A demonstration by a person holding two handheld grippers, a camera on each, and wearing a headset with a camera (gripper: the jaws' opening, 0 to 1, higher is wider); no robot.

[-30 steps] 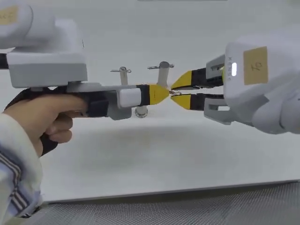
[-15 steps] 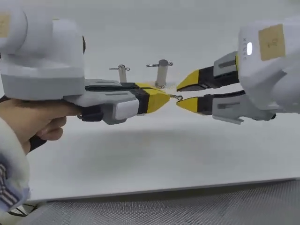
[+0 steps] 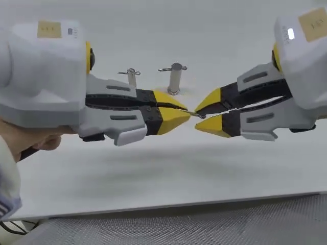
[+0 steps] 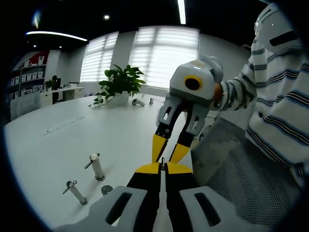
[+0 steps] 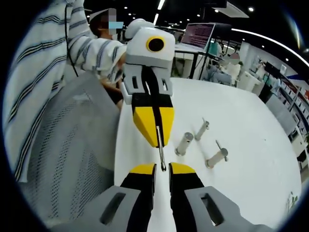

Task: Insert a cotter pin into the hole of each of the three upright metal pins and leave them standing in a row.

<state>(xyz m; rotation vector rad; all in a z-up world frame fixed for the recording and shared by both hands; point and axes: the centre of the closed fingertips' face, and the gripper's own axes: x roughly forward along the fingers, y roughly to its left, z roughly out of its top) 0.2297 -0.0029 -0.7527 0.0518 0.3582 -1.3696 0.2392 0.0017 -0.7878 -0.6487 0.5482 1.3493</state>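
- Left gripper (image 3: 184, 113) – jaws pressed together on a cotter pin (image 3: 196, 114), which sticks out forward past the yellow tips.
- Right gripper (image 3: 196, 118) faces it tip to tip above the white bench (image 3: 153, 168). Its jaws are slightly spread, one above and one below the pin's free end.
- Right gripper view: the cotter pin (image 5: 161, 152) runs from the left gripper's tip (image 5: 157, 141) down into the gap between the right gripper's own jaws (image 5: 162, 166). I cannot tell whether they touch it.
- Left gripper view: own jaws closed flat on the thin wire (image 4: 162, 164), with the right gripper (image 4: 165, 159) just beyond and its two tips apart.
- Thick metal pin (image 3: 176, 81) stands upright toward the far side of the bench, beyond the grippers. A cotter pin sits crosswise through its top.
- Thin metal pin (image 3: 132, 77) stands to its left, also upright, with a cotter pin across its top. The two are apart from each other.
- Third metal pin (image 5: 184, 143) stands closest to the meeting tips, seen from the right gripper view.
- Grey mesh (image 3: 204, 224) lies along the bench's near edge.
- A person's hand (image 3: 30, 143) is behind the left gripper's body.
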